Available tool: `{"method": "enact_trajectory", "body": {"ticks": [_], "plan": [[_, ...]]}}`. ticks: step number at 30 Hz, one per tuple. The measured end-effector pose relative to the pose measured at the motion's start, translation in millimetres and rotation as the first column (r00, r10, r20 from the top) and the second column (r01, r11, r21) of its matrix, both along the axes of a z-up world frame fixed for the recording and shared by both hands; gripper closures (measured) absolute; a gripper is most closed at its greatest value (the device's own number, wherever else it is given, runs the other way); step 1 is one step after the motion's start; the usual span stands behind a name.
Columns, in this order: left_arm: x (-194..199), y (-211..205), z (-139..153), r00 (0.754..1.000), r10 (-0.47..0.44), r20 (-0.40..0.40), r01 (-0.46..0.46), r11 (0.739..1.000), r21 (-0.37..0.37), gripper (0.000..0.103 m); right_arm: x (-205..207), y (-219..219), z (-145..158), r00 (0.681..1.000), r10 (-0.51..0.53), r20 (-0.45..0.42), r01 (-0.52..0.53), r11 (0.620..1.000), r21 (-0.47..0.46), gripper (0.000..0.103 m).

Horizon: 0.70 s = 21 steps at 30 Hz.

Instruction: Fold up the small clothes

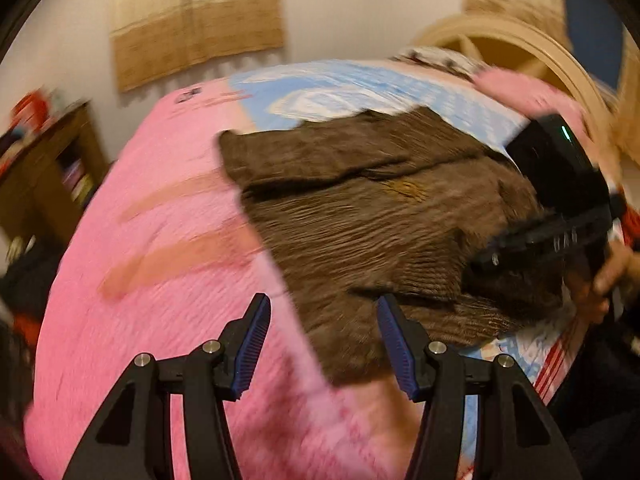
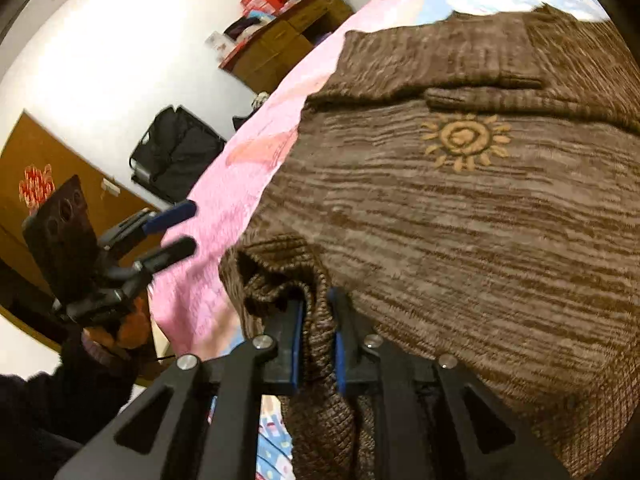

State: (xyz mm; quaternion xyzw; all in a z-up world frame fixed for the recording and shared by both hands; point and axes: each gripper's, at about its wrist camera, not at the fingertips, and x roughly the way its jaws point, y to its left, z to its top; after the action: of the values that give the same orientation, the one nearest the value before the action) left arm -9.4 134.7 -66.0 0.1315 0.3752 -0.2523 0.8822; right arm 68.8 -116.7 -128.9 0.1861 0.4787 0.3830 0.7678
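A small brown knitted sweater [image 2: 460, 208] lies spread on a bed, its ribbed, streaky yarn mixing dark and lighter brown, with a tan sun motif [image 2: 466, 140] stitched on the chest and one sleeve folded across the top near 12 o'clock in the right wrist view. It rests on a pink blanket [image 1: 160, 240] with a blue and white printed patch [image 1: 360, 92] toward 1 o'clock in the left wrist view; a few dark marks show on the pink near the far edge, too blurred to read. The right tool [image 2: 318, 340] has its blue pads closed on a bunched fold of the sweater's edge at 6 o'clock in its own view, the knit gathered and squeezed between them. The left tool [image 1: 322, 344] stands about half open over the blanket beside the sweater's near corner, with nothing pinched between its pads. Around the bed, a wooden cabinet [image 2: 288, 40] carries red and white clutter at 11 o'clock in the right wrist view, a black bag [image 2: 176, 152] leans on the white wall at 9 o'clock, and a beige woven hanging [image 1: 196, 20] is on the wall.
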Motion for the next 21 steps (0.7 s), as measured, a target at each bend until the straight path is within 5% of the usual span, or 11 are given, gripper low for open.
{"method": "enact_trajectory", "body": {"ticks": [2, 5, 11, 14, 21], "plan": [[6.0, -15.0, -4.2, 0.998, -0.067, 0.011, 0.066, 0.995, 0.068, 0.046, 9.0, -21.2, 2.6, 0.994, -0.101, -0.033, 0.102, 0.993, 0.056, 0.065], [7.0, -30.4, -10.8, 0.987, -0.160, 0.028, 0.154, 0.975, 0.161, 0.046, 6.5, -58.5, 18.8, 0.969, -0.246, 0.000, 0.245, 0.964, 0.105, 0.061], [3.3, -51.1, -22.7, 0.950, -0.311, -0.018, 0.307, 0.925, 0.226, 0.046, -28.1, -79.4, 48.8, 0.962, -0.253, 0.104, 0.247, 0.967, 0.069, 0.043], [10.4, -67.8, -30.1, 0.934, -0.357, -0.009, 0.344, 0.894, 0.288, 0.046, -41.7, -89.2, 45.8, 0.960, -0.259, 0.107, 0.254, 0.965, 0.057, 0.043], [38.8, -84.7, -30.6, 0.923, -0.378, -0.070, 0.385, 0.907, 0.172, 0.047, -65.9, -116.6, 35.4, 0.929, -0.360, 0.090, 0.359, 0.933, 0.024, 0.043]]}}
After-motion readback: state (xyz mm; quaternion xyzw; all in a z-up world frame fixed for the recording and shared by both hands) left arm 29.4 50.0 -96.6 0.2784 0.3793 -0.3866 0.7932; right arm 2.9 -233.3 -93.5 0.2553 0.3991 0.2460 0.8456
